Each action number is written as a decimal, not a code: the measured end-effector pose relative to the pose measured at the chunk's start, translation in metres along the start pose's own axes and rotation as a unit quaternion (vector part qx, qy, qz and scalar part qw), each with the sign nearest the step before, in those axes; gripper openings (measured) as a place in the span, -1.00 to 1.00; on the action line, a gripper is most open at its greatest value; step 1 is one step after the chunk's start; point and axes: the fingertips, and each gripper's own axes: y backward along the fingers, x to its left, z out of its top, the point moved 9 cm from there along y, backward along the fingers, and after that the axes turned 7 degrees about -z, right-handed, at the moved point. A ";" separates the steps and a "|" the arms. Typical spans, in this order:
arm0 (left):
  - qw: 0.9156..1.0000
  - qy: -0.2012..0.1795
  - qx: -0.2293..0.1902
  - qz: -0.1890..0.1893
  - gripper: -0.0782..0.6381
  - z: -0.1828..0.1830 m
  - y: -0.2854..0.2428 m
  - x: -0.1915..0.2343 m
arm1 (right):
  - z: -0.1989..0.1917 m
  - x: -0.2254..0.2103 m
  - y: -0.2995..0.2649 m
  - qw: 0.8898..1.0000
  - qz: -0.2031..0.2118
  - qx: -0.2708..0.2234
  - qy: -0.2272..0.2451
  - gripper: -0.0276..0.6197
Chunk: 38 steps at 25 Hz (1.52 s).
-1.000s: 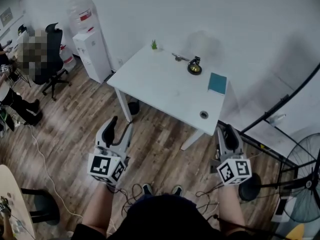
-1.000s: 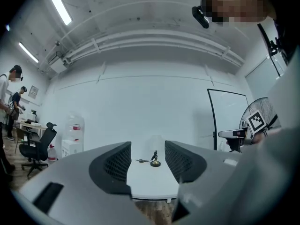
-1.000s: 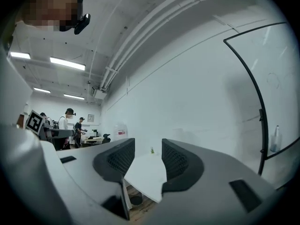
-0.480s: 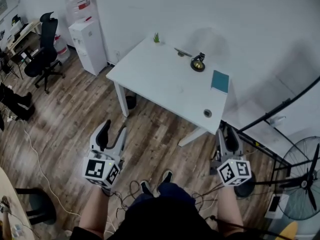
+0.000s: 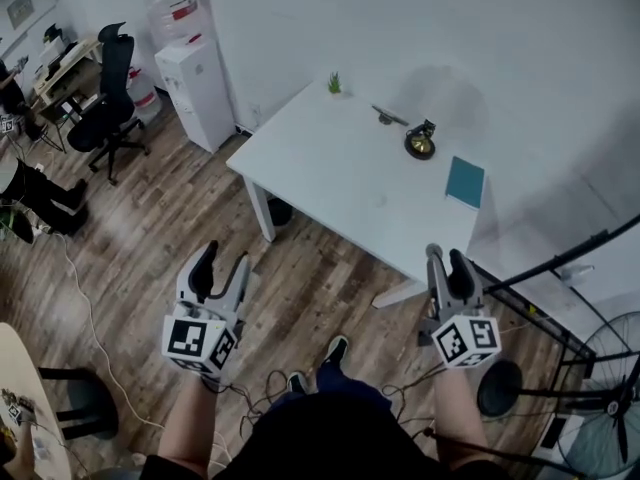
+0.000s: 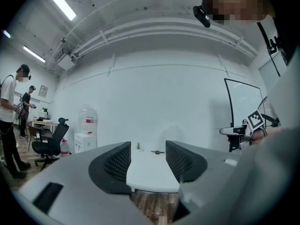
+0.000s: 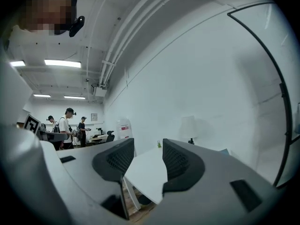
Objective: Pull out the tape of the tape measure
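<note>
The tape measure [image 5: 420, 144], round, black and yellow, lies on the far side of the white table [image 5: 340, 173], between a dark tool [image 5: 388, 117] and a teal notebook [image 5: 465, 182]. My left gripper [image 5: 222, 266] is held level over the wooden floor, well short of the table. Its jaws have just been opening and nothing is between them. My right gripper [image 5: 446, 260] is near the table's front right corner, jaws also just opened wider and empty. In the right gripper view the tape measure [image 7: 191, 141] shows small above the right jaw. The table [image 6: 152, 172] lies ahead between the left gripper's [image 6: 147, 158] jaws.
A small green plant [image 5: 334, 84] stands at the table's far corner. A water dispenser [image 5: 198, 83] and an office chair [image 5: 105, 118] are at the left wall. A black hoop frame [image 5: 560, 260] and a fan [image 5: 605, 408] stand at the right. Cables lie on the floor by my feet.
Both grippers have come forward toward the table and a little lower. The right one now reaches the table's front edge. The person's feet have stepped forward.
</note>
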 end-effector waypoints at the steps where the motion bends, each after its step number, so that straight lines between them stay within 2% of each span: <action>1: 1.000 -0.001 -0.001 0.002 -0.16 0.002 -0.010 0.000 | 0.001 -0.006 -0.011 1.000 0.004 -0.002 0.000 -0.31; 10: 1.000 -0.003 0.014 0.015 -0.16 0.002 -0.097 -0.009 | 0.005 -0.059 -0.100 1.000 0.014 -0.004 -0.008 -0.32; 16: 0.999 0.004 0.020 0.026 -0.16 0.003 -0.118 -0.001 | 0.002 -0.075 -0.125 1.000 0.012 0.003 -0.015 -0.33; 21: 1.000 0.003 0.021 0.013 -0.16 0.004 -0.148 0.012 | 0.000 -0.082 -0.141 1.000 -0.001 0.005 -0.013 -0.32; 28: 0.999 0.018 0.016 -0.045 -0.16 0.003 -0.206 0.052 | 0.003 -0.080 -0.165 0.998 -0.059 0.012 0.002 -0.34; 32: 0.996 0.018 0.019 -0.089 -0.16 0.010 -0.248 0.093 | 0.002 -0.071 -0.179 0.993 -0.117 0.021 0.011 -0.34; 38: 0.990 0.028 0.026 -0.132 -0.16 0.008 -0.306 0.160 | -0.009 -0.051 -0.214 0.983 -0.183 0.028 0.013 -0.34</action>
